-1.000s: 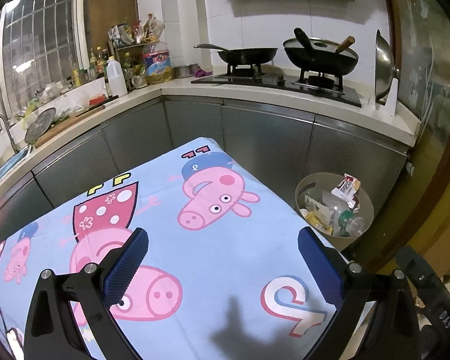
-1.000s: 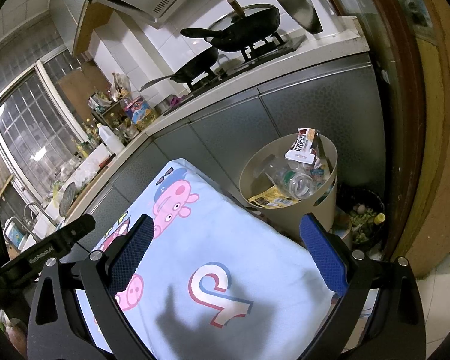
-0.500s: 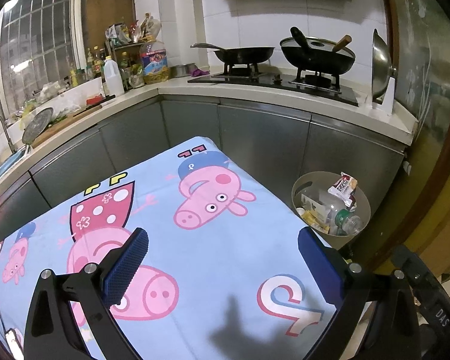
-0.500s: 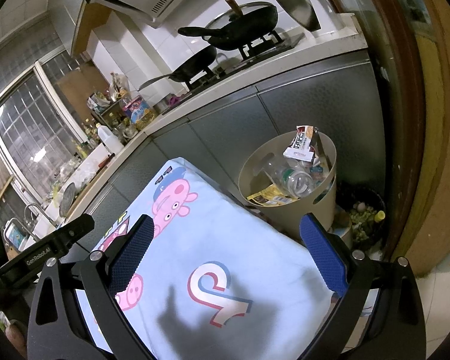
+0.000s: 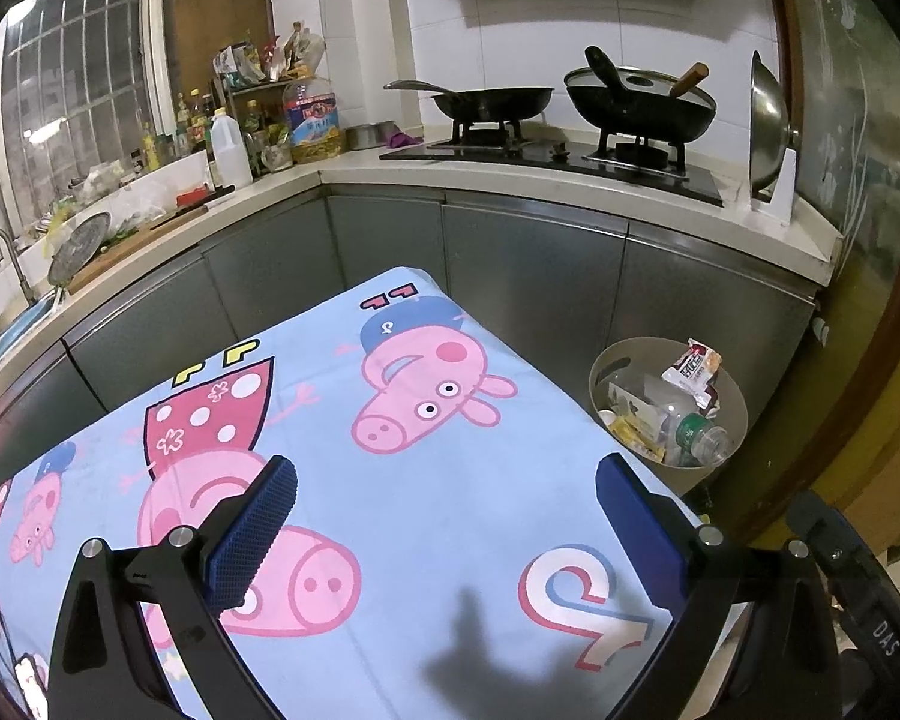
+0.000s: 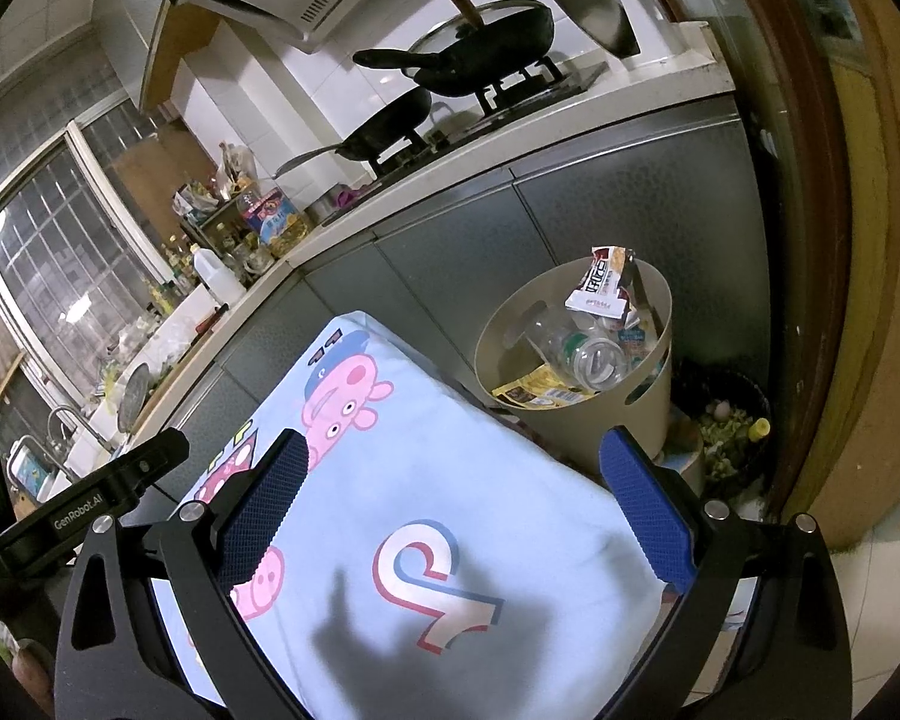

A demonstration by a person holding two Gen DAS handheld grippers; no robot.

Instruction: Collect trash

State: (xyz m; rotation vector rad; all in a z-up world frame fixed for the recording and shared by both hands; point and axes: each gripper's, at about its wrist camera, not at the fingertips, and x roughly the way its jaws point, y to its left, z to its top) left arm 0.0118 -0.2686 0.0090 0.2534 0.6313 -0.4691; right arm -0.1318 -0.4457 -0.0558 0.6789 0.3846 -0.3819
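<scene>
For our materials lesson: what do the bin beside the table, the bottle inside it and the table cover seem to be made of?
Bin: probably matt beige plastic, with smooth moulded walls and cut-out handle holes.
Bottle: clear thin plastic; you can see through it and it looks crumpled, with a green label band.
Table cover: seemingly soft printed cloth, pale blue with cartoon pigs, matt, draping over the table edge.

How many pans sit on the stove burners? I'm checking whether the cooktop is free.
2. A shallow frying pan sits on the left burner, and a deeper wok holding a wooden-handled utensil sits on the right. A steel lid stands propped beside them, off the burners.
</scene>
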